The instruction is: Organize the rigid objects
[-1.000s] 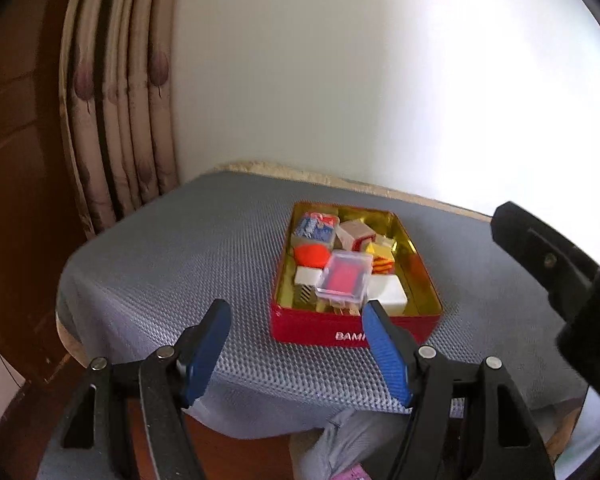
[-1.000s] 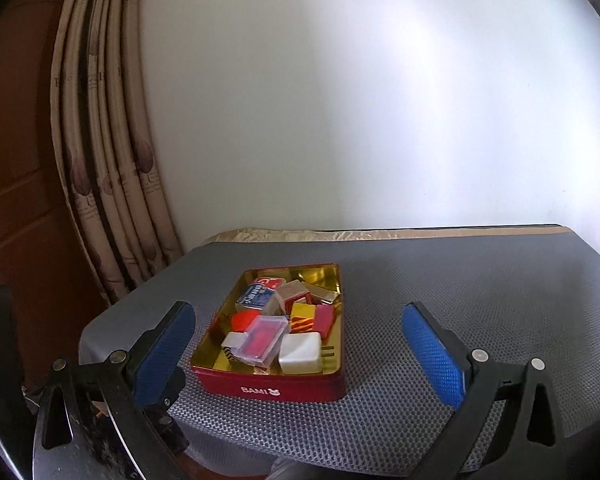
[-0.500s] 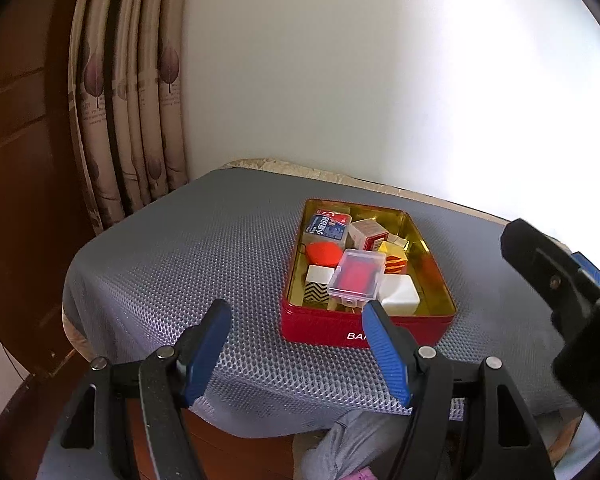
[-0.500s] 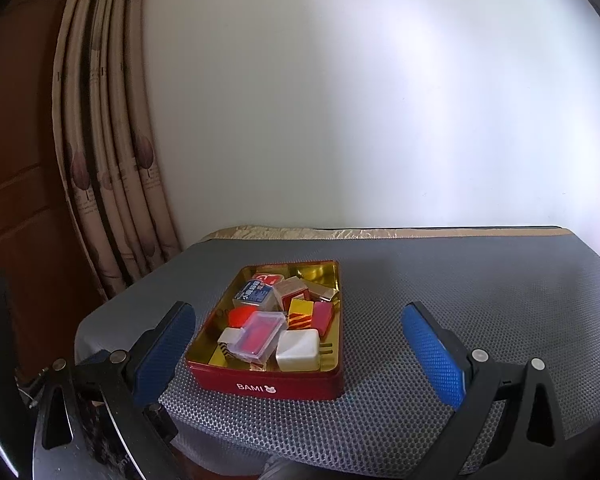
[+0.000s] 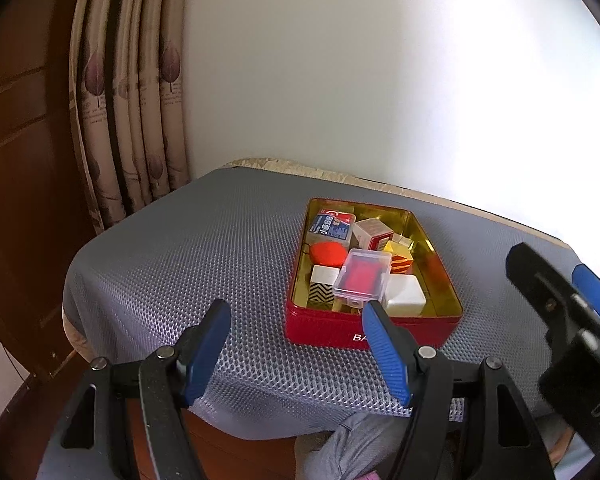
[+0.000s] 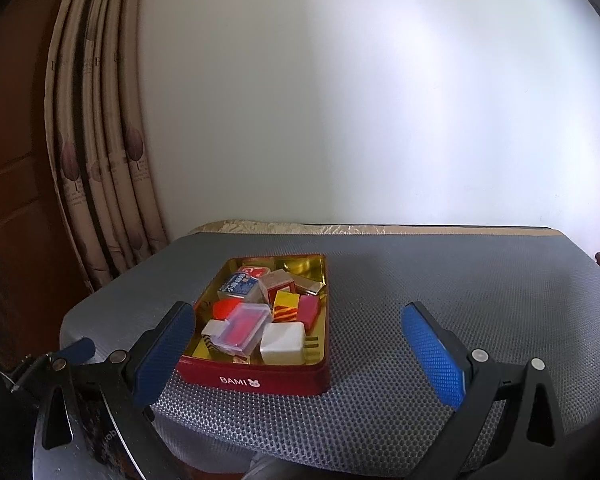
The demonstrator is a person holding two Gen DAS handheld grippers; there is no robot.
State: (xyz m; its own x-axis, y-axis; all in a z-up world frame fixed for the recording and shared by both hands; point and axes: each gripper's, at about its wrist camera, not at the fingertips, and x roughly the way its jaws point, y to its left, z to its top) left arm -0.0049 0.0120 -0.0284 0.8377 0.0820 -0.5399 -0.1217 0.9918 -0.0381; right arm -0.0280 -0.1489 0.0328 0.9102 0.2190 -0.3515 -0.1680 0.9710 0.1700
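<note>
A red rectangular metal tin with a gold interior (image 6: 260,380) is seen standing on the counter covered with grey mesh matting (image 6: 460,300), near its front edge and towards the curtain side. Inside the tin, a clear plastic case with red contents (image 6: 244,326) is observed lying tilted on top of other items; a white rounded block (image 6: 282,343) is set just beside it at the tin's near wall, and a blue-and-red printed packet (image 6: 239,285) lies towards the far wall. An orange-red rounded piece (image 5: 328,253) is noted beside the clear case. The left gripper (image 5: 296,354) is held short of the tin's near wall, its jaws apart and empty. The right gripper (image 6: 300,354) is likewise held before the tin, jaws spread wide, nothing between them.
</note>
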